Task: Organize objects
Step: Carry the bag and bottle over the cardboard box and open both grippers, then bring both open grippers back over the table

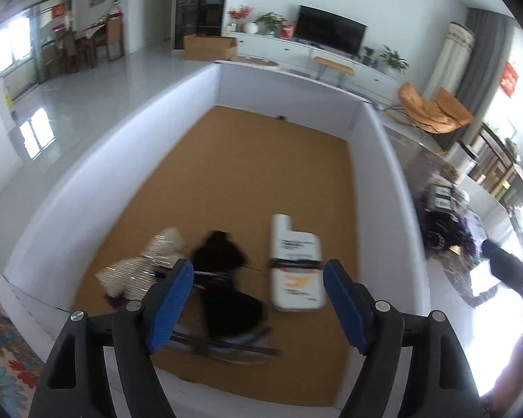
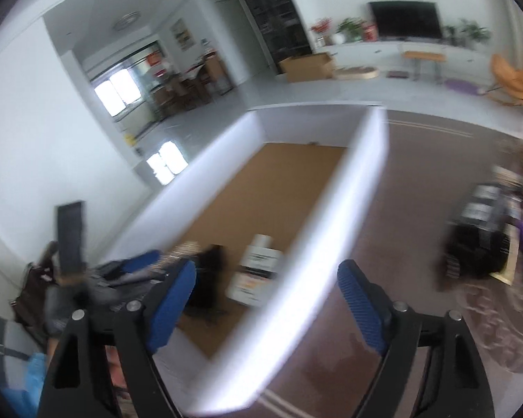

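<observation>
A white-walled box point(image 1: 383, 160) with a cork floor holds a white bottle point(image 1: 294, 244) with an orange label and a black band, lying flat. Left of the bottle lies a black fabric item point(image 1: 223, 254), and further left a glittery silver item point(image 1: 150, 261). A thin dark strap point(image 1: 233, 346) lies near the box's front. My left gripper point(image 1: 258, 268) hovers open above the black item and the bottle, nothing pressed between its blue pads. My right gripper point(image 2: 266, 268) stands open over the box's right wall point(image 2: 334, 223), with the bottle point(image 2: 258, 271) seen just inside. The picture is blurred.
A heap of dark and purple objects point(image 2: 481, 244) lies on the brown patterned rug point(image 2: 418, 181) to the right of the box. Floral fabric point(image 1: 3, 348) shows at the box's left front corner. An orange chair point(image 1: 432, 108) and a TV cabinet stand far behind.
</observation>
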`<state>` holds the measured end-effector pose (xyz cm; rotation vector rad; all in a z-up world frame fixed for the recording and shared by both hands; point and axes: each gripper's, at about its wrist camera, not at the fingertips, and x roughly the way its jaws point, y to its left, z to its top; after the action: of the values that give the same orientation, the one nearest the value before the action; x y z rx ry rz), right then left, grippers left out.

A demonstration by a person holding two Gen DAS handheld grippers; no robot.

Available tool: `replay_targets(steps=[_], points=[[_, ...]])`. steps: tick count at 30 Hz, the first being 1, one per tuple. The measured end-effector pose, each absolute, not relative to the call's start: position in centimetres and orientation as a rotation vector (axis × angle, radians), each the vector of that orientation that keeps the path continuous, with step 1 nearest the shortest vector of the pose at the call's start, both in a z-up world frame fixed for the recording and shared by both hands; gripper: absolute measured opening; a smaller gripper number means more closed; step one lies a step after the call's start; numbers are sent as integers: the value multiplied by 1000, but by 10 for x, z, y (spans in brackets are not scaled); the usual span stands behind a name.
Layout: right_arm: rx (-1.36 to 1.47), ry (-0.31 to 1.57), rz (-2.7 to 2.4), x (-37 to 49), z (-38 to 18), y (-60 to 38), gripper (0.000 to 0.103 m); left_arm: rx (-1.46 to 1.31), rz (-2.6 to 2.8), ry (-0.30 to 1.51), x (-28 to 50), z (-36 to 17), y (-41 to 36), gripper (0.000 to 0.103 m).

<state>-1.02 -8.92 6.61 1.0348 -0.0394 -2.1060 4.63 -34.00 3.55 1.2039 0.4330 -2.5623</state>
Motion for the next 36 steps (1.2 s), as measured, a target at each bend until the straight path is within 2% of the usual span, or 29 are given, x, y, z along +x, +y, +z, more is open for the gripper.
replay_targets(steps=[7,9,10,11,16,20,24,28,29,34,36], points=[[1159,42,-2398,-8,-6,36,85,1247,-2872,356,38,68,-230,76],[1220,75,-2493,-3,-28,76,85,1251,-2969,282,46,76,-192,85],[1258,89,-2544,-1,-38,100,85,1254,-3011,245,48,77,-171,97],[1291,92,-2586,2,-48,120,85,1257,-3033,231,48,76,-158,103],[1396,4,-2722,-5,-62,197,85,1451,-3034,208,24,16,-102,103],[1423,-2,-2780,-22,-58,223,85,1541,-2868,71,-11,-33,-81,103],[1427,19,-2792,-37,-64,220,90,1508,-2841,-29,-34,-44,-63,103],[1445,20,-2776,-39,-66,222,103,1492,-2808,-117,-64,-53,-47,103],[1452,24,-2769,-38,-67,223,103,1496,-2797,-133,-71,-56,-47,103],[1447,25,-2773,-36,-68,221,103,1447,-2797,-75,-102,-62,-42,103],[1446,25,-2774,-36,-68,221,103,1445,-2808,7,-110,-66,-46,103]])
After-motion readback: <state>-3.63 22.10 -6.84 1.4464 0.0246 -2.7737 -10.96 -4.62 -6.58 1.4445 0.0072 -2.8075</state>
